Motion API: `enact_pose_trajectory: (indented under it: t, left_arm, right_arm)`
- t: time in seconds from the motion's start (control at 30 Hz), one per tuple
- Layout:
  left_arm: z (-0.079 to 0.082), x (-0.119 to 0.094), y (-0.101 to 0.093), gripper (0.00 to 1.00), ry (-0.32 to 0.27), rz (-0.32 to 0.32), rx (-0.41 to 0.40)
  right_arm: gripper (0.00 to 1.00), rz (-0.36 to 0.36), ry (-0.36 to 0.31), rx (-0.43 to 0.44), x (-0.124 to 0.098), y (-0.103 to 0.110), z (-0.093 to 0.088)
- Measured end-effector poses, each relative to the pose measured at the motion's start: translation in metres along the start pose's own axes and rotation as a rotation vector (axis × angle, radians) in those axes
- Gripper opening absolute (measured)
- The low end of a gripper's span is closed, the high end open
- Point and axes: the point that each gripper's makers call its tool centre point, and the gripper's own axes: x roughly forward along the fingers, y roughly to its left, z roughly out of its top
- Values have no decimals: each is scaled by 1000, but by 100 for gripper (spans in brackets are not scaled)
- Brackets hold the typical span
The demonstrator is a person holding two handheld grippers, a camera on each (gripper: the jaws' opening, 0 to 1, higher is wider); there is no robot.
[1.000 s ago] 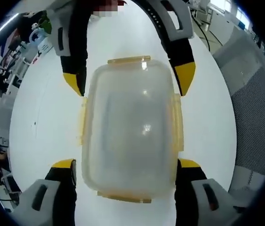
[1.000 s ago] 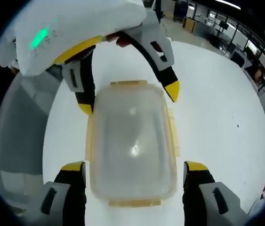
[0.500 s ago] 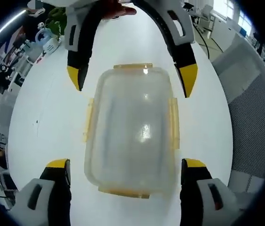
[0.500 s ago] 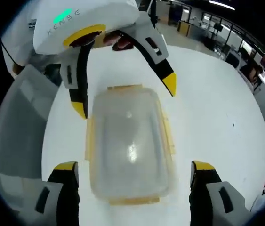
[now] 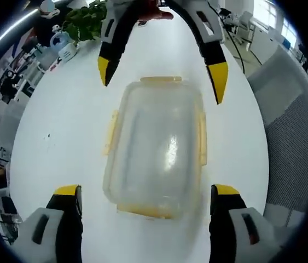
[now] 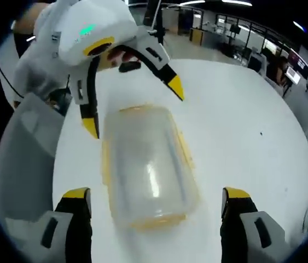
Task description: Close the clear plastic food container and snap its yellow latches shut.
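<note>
A clear plastic food container (image 5: 156,145) (image 6: 145,164) with its lid on rests on the white table (image 5: 60,137). Yellow latches run along its sides (image 5: 202,139) (image 5: 110,131) and ends (image 5: 160,80) (image 6: 154,222). My left gripper (image 5: 145,200) hovers open above its near end, jaws wide on either side and not touching. The right gripper (image 5: 162,68) shows opposite, open, its yellow tips beyond the far end. In the right gripper view my right gripper (image 6: 156,200) is open above the container and the left gripper (image 6: 132,107) sits across, open.
A grey mesh chair (image 5: 293,131) (image 6: 25,159) stands beside the table. A plant (image 5: 85,19) and small items lie at the table's far end. Office desks and monitors (image 6: 285,66) fill the background.
Both grippers have pulled up and back from the container, so it looks smaller. The opposite gripper's tips now sit beyond the container's end instead of beside it. The container has stayed put.
</note>
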Motion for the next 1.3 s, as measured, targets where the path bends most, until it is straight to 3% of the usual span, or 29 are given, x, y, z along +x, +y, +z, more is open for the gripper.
enact_pose_trajectory:
  t: [0.13, 0.43, 0.8, 1.07, 1.17, 1.3]
  left_arm:
    - [-2, -3, 1, 99, -25, 31, -62]
    - [-10, -10, 1, 99, -68, 65, -149]
    - [-17, -24, 15, 99, -189, 148, -369]
    - [-28, -27, 11, 99, -209, 163, -431]
    - [-30, -30, 11, 99, -237, 169, -490]
    - [-35, -33, 8, 99, -246, 181, -502]
  right_arm:
    - [99, -16, -2, 19, -1, 2, -4]
    - [97, -73, -88, 127, -10, -5, 1]
    - [94, -133, -181, 224, -19, -10, 2]
    - [92, -162, -254, 281, -29, -10, 10]
    - [92, -170, -266, 292, -29, -8, 9]
    - [92, -182, -288, 316, -31, -6, 6]
